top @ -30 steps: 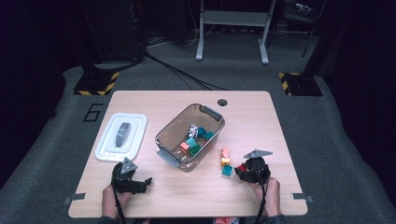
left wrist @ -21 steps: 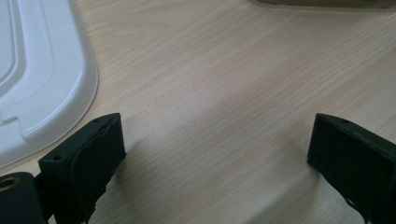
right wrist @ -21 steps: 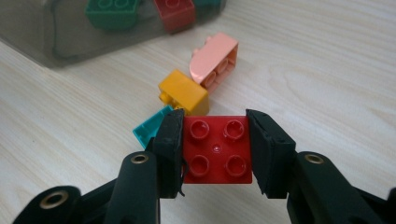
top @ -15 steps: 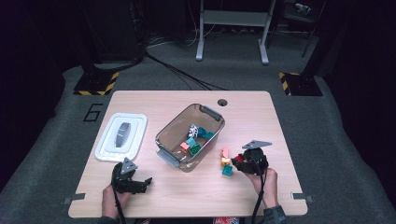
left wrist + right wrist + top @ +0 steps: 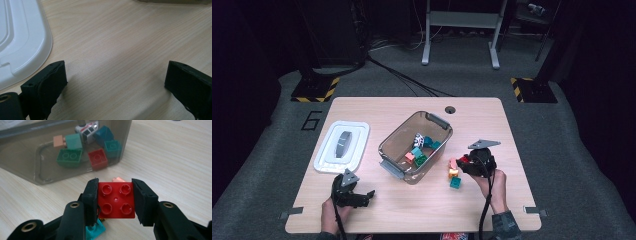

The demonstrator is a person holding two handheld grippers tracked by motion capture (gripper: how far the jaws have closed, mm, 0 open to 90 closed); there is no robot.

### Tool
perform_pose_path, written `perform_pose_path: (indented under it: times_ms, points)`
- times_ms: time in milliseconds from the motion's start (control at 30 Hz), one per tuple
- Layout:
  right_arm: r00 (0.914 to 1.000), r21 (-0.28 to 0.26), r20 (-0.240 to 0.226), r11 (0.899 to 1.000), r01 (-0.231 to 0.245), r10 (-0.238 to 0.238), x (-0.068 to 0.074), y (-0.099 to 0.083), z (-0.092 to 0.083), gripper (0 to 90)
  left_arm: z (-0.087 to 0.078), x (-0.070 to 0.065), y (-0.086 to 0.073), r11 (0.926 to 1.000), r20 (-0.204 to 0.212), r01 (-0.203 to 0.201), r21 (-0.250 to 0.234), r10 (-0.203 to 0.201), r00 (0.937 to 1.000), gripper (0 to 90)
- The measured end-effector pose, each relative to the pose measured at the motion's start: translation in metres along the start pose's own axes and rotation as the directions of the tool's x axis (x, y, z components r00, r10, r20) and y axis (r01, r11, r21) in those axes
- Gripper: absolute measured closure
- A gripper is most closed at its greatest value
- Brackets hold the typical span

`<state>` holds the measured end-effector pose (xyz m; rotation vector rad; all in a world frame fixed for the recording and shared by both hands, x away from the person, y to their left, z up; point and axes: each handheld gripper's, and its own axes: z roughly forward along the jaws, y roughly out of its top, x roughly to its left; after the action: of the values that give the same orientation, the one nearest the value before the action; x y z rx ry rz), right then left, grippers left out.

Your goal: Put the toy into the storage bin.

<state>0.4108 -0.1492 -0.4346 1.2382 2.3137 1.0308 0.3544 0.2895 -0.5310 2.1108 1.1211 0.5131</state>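
My right gripper point(image 5: 115, 199) has its fingers point(image 5: 90, 200) clenched on opposite flat sides of a red four-stud brick point(image 5: 116, 200), held above the tabletop point(image 5: 175, 157) near the clear bin point(image 5: 32, 167). I judge the brick light, rigid and smooth-walled, best gripped squarely. My left gripper point(image 5: 115, 82) rests released, holding nothing.

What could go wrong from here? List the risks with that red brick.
The right gripper pinches the red brick by two smooth sides, so it may slip out on the way. The clear bin has a raised rim the brick could clip. Loose bricks beside the gripper could get knocked.
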Motion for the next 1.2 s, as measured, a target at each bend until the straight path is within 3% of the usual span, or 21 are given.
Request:
perform_pose_path:
  times_ms: [567, 1200]
  points:
    - [0.9996, -0.028, 0.008, 0.999, 0.028, -0.027, 0.002, 0.032, -0.004, 58.6, 0.000, 0.000, 0.000, 1.0000, 0.002, 0.004, -0.001, -0.004, 1.0000, 3.9]
    - [0.9942, -0.063, 0.012, 0.992, 0.107, -0.107, 0.014, 0.070, -0.010, 58.6, 0.000, 0.000, 0.000, 1.0000, 0.002, 0.005, -0.001, -0.005, 1.0000, 3.8]
